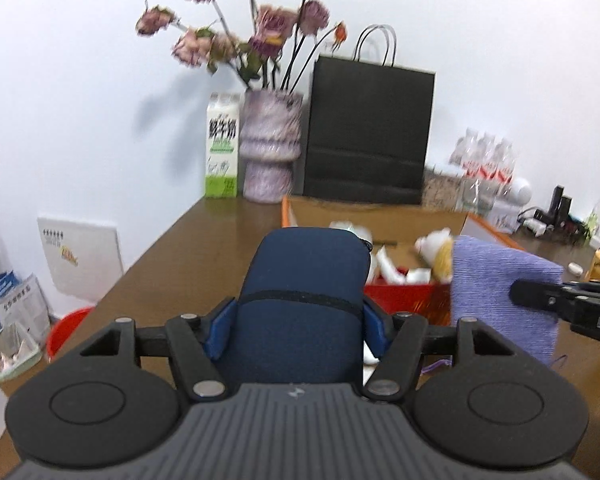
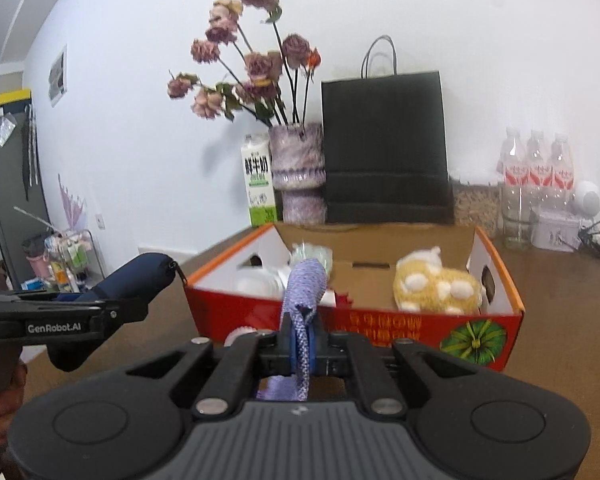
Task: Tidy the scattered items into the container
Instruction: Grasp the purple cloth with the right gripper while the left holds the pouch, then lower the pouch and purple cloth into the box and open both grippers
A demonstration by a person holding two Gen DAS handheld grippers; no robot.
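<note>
A red box point(image 2: 352, 324) with an orange rim stands on a brown table point(image 1: 204, 240), toward its far edge, holding a yellow plush toy point(image 2: 436, 288) with white spots on its right side and white items point(image 2: 256, 284) on its left. The toy lies against the box's right wall, near a round hole in the cardboard.

The left gripper point(image 1: 298, 320) is clamped on a navy pouch point(image 1: 304, 280), its blue pads pressed to both sides of the soft case. In the right wrist view the pouch point(image 2: 140, 276) is held above the table at the box's left, near its front left corner, zipper pull toward the box.

The right gripper point(image 2: 300, 344) is closed on a lilac cloth point(image 2: 304, 292), the fabric pinched between the fingers and rising in a fold in front of the box's front wall. From the left wrist view the cloth point(image 1: 504, 292) hangs as a flat sheet from the black fingertips, just to the right of the box.

Behind the box, along the wall, stand a milk carton point(image 1: 222, 148), a mottled purple vase point(image 1: 270, 148) of dried roses point(image 1: 260, 28) and a black paper bag point(image 1: 368, 132) with loop handles. Clear bottles point(image 2: 536, 176) with red labels stand toward the table's far right corner, beside a white tin point(image 2: 556, 232) and cables. A red bucket point(image 1: 66, 332) sits on the floor beyond the table's left edge.
</note>
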